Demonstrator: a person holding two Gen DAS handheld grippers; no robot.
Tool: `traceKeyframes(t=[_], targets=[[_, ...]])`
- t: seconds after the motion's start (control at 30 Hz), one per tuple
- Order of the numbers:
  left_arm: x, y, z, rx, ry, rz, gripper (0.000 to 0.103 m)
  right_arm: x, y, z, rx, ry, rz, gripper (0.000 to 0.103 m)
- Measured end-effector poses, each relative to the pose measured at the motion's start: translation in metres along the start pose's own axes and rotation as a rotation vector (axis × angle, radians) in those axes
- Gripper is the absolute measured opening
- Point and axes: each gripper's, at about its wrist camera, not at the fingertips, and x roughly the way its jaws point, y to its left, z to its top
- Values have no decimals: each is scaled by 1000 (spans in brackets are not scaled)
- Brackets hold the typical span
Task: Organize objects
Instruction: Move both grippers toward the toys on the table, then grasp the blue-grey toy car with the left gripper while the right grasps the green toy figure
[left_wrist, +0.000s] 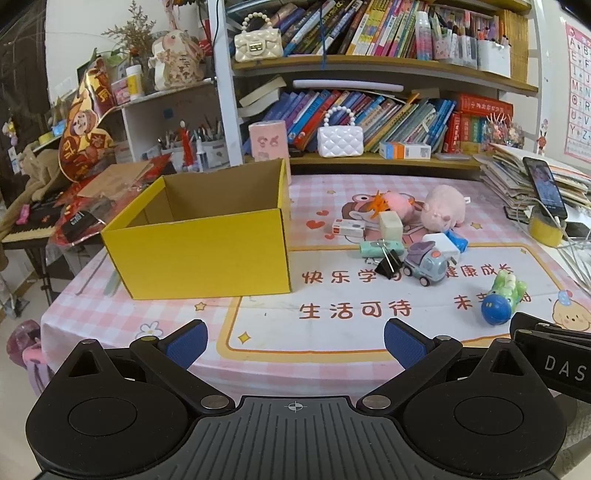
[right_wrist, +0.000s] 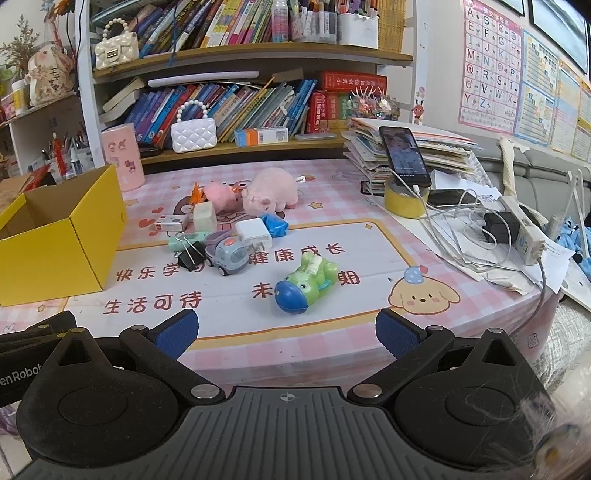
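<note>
- Presently, we find the left gripper (left_wrist: 295, 341) and right gripper (right_wrist: 286, 332) both spread wide, holding nothing.
- We note the yellow box (left_wrist: 207, 247) left of the scattered toys; the green toy (right_wrist: 304, 284) lies nearest the right gripper.

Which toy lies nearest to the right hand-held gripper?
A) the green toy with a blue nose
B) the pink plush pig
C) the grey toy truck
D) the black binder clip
A: the green toy lies just ahead of the open right hand-held gripper, with the other items further back.
</note>
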Motion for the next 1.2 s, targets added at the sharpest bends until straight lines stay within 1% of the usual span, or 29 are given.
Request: traceKeyframes(t=[0.33,0.77,0.83,0.9,0.97,1.07,1.2], targets=[[3,1,1,-4,7,9,103,8,-4,1,25,30,8,103],[21,-1,10,-32,39,52,103,33,-8,14,46,80,24,103],[26,0,13,-48,55,50,103,39,-10,16,45,88,33,103],[34,1,16,-67,89,27,103,45,-11,20,40,90,48,103],[40,-1,17,-83,110,29,103,50,-12,24,30,89,64,103],[47,-7,19,-98,122,36,103,59,-15,30,11,89,87,101],[55,-19,23,-105,120,28,103,78,-24,38,-1,121,106,100]])
